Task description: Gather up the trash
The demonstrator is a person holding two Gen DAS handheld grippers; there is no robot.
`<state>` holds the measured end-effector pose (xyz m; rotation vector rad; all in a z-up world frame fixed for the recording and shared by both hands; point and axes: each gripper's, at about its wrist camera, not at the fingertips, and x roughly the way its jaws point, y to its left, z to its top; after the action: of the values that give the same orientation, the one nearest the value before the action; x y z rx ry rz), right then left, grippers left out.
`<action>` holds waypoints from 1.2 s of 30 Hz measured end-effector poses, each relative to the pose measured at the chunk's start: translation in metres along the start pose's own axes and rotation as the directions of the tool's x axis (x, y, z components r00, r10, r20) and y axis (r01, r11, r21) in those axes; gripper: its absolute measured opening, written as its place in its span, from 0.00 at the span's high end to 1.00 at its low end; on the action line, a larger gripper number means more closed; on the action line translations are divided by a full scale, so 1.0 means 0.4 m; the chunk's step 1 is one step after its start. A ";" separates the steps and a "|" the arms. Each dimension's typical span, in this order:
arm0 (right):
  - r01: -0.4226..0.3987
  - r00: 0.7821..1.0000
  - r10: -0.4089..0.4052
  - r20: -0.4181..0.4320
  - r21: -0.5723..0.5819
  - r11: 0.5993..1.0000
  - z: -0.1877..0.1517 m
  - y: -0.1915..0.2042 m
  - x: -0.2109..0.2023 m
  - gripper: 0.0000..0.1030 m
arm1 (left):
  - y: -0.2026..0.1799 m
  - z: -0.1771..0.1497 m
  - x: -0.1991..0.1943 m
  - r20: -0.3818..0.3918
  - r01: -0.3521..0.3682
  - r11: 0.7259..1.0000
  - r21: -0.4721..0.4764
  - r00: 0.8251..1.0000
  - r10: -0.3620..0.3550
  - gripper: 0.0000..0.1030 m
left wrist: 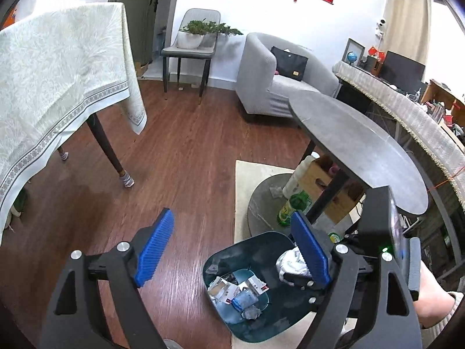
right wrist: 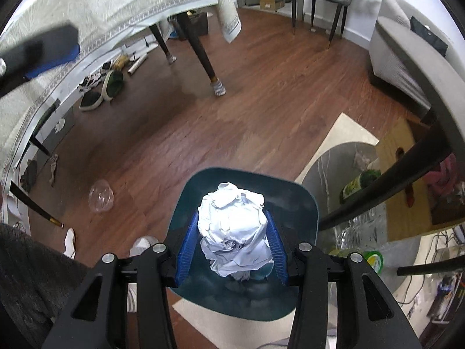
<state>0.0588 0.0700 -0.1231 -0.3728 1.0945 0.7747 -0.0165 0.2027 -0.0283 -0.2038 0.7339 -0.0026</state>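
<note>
right gripper [right wrist: 232, 245] pinching crumpled paper wad [right wrist: 237, 232] | wad directly above teal bin [right wrist: 305, 203] mouth, so I just release | left gripper [left wrist: 232, 250] jaws spread, empty, beside bin

The right gripper [right wrist: 234, 245] is pointing downward, its blue pads [right wrist: 187, 247] pressing in from both sides on a crumpled wad of paper [right wrist: 235, 229]. The left gripper [left wrist: 232, 253] is hanging beside it with jaws spread wide and nothing between its blue pads [left wrist: 154, 251].
</note>
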 end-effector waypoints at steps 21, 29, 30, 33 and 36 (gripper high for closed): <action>-0.013 0.988 0.010 0.151 0.020 1.000 -0.008 -0.025 -0.123 0.32 | -0.077 0.051 -0.100 0.220 -0.095 0.994 0.060 0.972 0.080 0.05; 0.044 0.933 -0.081 0.351 0.112 0.993 -0.091 -0.053 -0.288 0.20 | -0.118 0.027 -0.185 0.243 -0.173 0.979 0.105 0.959 0.144 0.05; 0.061 0.928 -0.100 0.358 0.117 0.991 -0.100 -0.058 -0.307 0.19 | -0.121 0.028 -0.195 0.245 -0.177 0.978 0.111 0.958 0.146 0.05; 0.089 0.914 -0.132 0.383 0.130 0.988 -0.120 -0.065 -0.358 0.14 | -0.117 0.028 -0.218 0.252 -0.179 0.979 0.096 0.956 0.150 0.05; 0.112 0.886 -0.178 0.428 0.174 0.978 -0.153 -0.089 -0.437 0.11 | -0.113 0.030 -0.234 0.251 -0.181 0.980 0.079 0.955 0.156 0.04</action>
<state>0.0034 -0.0581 0.0037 -0.1404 0.6784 0.6019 -0.0750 0.1675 0.0509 -0.0426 0.5024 0.1456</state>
